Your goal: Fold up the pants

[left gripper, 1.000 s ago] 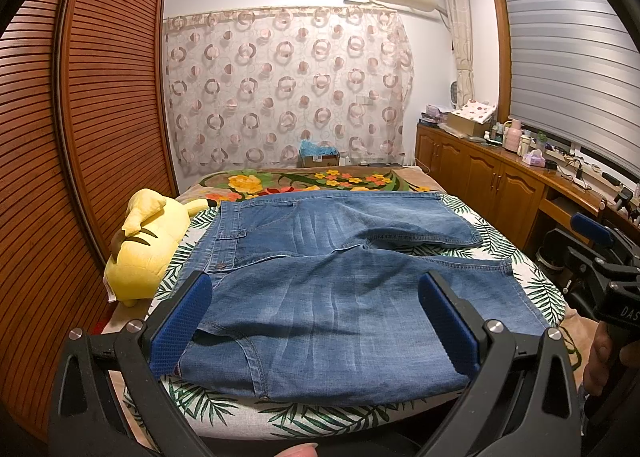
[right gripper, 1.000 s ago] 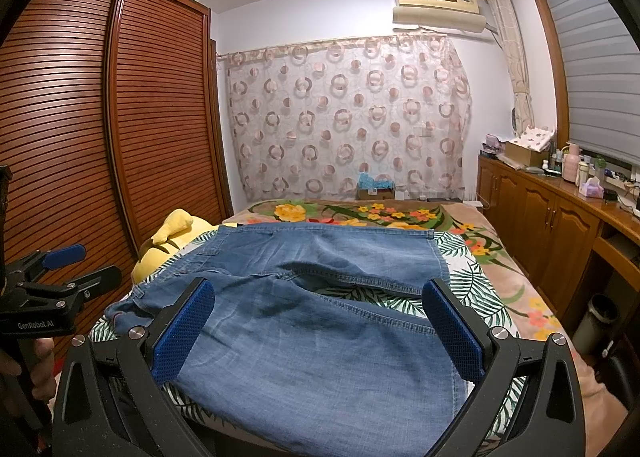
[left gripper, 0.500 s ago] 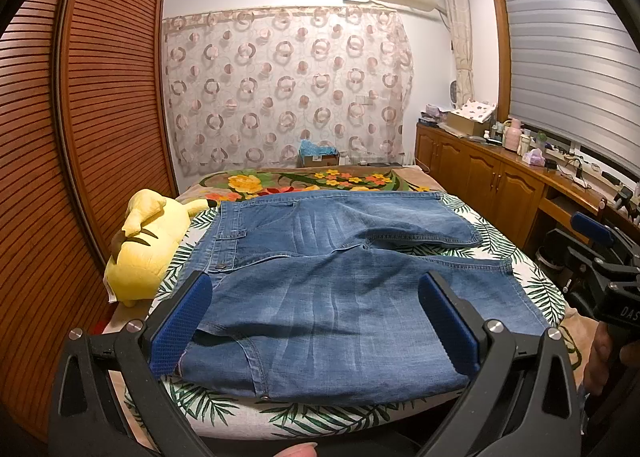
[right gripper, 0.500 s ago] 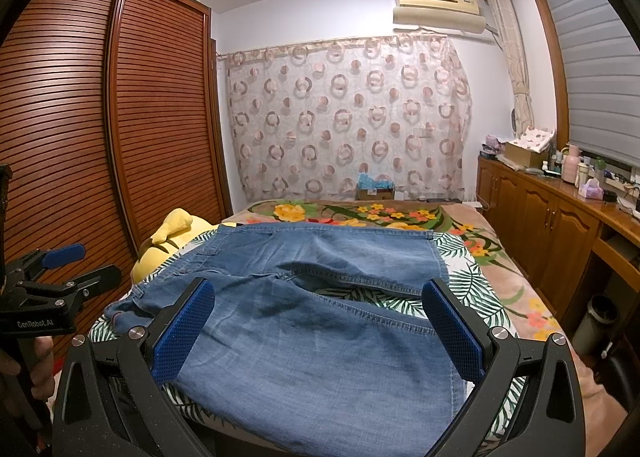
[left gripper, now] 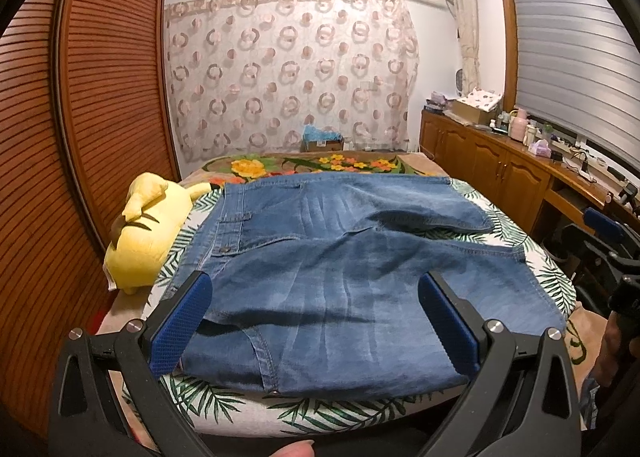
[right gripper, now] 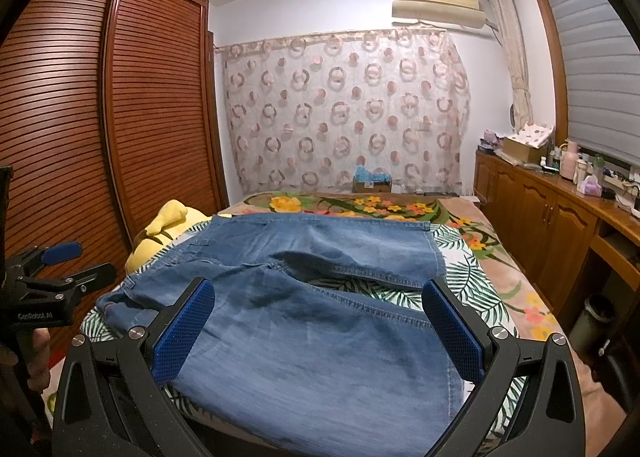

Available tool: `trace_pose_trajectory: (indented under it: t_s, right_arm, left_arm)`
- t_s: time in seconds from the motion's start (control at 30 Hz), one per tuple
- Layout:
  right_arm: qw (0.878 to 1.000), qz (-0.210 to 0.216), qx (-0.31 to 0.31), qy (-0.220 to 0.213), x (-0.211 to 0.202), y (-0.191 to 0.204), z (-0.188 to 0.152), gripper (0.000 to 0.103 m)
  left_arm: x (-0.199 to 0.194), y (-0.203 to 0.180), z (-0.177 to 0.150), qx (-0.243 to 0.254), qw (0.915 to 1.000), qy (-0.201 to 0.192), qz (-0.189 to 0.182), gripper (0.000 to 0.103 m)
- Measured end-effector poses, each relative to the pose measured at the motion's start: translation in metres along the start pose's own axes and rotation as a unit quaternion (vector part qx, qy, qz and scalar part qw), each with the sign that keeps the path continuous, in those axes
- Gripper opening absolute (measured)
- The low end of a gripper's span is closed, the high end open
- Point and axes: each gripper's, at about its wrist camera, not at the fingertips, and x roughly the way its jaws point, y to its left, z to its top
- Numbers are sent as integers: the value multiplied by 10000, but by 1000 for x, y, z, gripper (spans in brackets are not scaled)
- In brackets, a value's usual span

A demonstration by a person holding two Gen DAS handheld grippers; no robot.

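A pair of blue denim pants [left gripper: 328, 269] lies spread flat on the bed, waistband to the left and both legs running to the right; it also shows in the right wrist view [right gripper: 312, 321]. My left gripper [left gripper: 316, 321] is open and empty, held just above the near edge of the pants by the waist end. My right gripper [right gripper: 320, 329] is open and empty, above the near leg's hem end. Each gripper shows at the other view's edge: the right one [left gripper: 612, 241] and the left one [right gripper: 52, 269].
A yellow plush toy [left gripper: 148, 233] lies at the bed's left edge beside the waistband. The bed [left gripper: 304, 165] has a leaf and flower print cover. A slatted wooden wardrobe [left gripper: 80, 117] stands to the left, wooden cabinets [left gripper: 508, 173] with clutter to the right.
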Motion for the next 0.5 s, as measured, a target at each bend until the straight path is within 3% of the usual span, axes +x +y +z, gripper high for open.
trace_pose_trajectory:
  t_s: [0.5]
  right_arm:
    - [9994,-151,-46,306,16,2,5,103]
  left_arm:
    - [26,24,-19,-94,9992,384,91,103]
